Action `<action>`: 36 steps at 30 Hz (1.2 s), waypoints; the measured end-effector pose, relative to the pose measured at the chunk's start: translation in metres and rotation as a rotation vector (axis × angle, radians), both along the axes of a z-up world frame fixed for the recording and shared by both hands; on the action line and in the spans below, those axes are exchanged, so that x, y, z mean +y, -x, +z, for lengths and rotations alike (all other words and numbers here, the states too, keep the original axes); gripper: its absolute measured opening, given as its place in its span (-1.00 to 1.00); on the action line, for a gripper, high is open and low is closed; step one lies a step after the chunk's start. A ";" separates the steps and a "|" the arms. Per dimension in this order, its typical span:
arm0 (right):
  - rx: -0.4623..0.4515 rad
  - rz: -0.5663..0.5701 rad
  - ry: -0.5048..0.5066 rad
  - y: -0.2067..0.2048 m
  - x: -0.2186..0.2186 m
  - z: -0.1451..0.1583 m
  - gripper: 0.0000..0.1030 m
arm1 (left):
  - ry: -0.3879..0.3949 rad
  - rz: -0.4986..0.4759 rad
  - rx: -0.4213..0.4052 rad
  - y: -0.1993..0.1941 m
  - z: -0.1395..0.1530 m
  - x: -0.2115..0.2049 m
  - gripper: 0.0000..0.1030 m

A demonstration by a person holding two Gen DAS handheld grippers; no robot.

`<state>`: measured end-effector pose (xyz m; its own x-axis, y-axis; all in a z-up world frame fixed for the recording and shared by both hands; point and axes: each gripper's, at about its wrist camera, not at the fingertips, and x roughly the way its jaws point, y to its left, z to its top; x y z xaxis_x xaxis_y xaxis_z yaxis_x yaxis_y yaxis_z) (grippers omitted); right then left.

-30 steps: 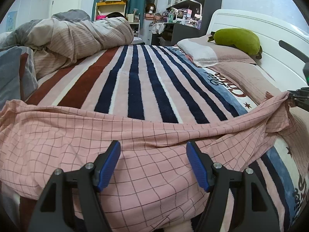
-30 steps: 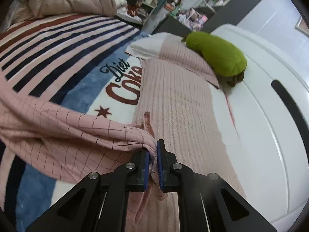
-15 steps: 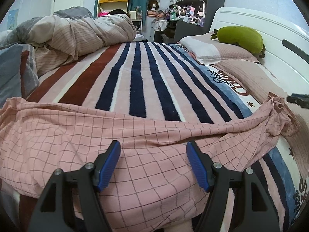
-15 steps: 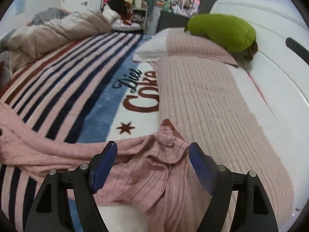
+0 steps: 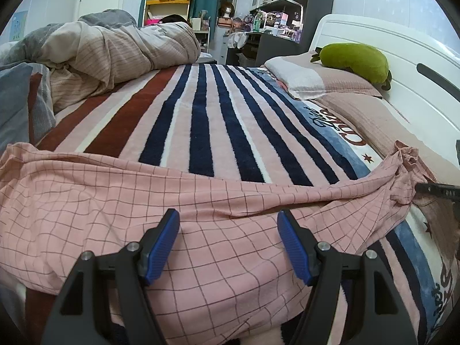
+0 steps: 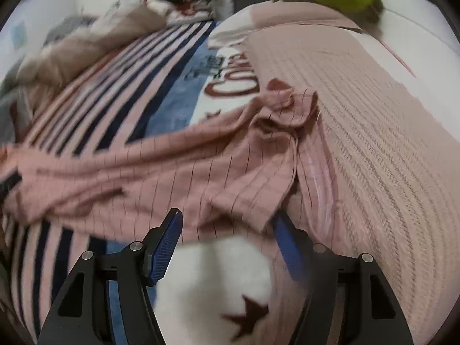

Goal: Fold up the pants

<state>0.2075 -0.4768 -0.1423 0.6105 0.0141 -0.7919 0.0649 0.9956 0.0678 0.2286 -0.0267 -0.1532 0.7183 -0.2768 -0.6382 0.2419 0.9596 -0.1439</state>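
Left wrist view: the left claw [image 5: 228,241] stands with its blue pads wide apart, holding nothing, just above the pants [image 5: 120,201]. The pants, pink with a dark grid, lie spread across the near edge of the bed, on the striped blanket [image 5: 201,120]. One bunched end reaches right toward the pink cover [image 5: 373,120]. A green plush [image 5: 355,61] rests on the pillow [image 5: 313,82] by the headboard.

Right wrist view, blurred: the right claw [image 6: 227,243] is likewise apart and empty. The bunched end of the pants [image 6: 218,158] lies just ahead of it, against the ribbed pink cover [image 6: 382,143].
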 end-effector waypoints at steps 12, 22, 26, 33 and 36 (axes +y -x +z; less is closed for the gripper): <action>-0.126 -0.112 0.241 -0.009 -0.010 0.009 -0.99 | -0.006 0.005 0.011 -0.001 -0.001 0.000 0.30; -0.064 -0.123 -0.077 0.018 -0.025 0.012 -0.30 | -0.004 0.001 0.012 -0.003 -0.002 -0.001 0.30; -0.101 -0.132 -0.168 0.036 -0.004 0.001 -0.01 | 0.003 0.002 0.008 -0.002 -0.002 0.000 0.30; -0.085 -0.114 -0.316 0.017 0.021 -0.038 -0.02 | 0.007 -0.009 0.000 0.000 0.000 -0.001 0.30; -0.105 -0.118 -0.344 0.008 0.027 -0.043 -0.04 | 0.010 -0.006 -0.005 0.002 0.001 0.001 0.30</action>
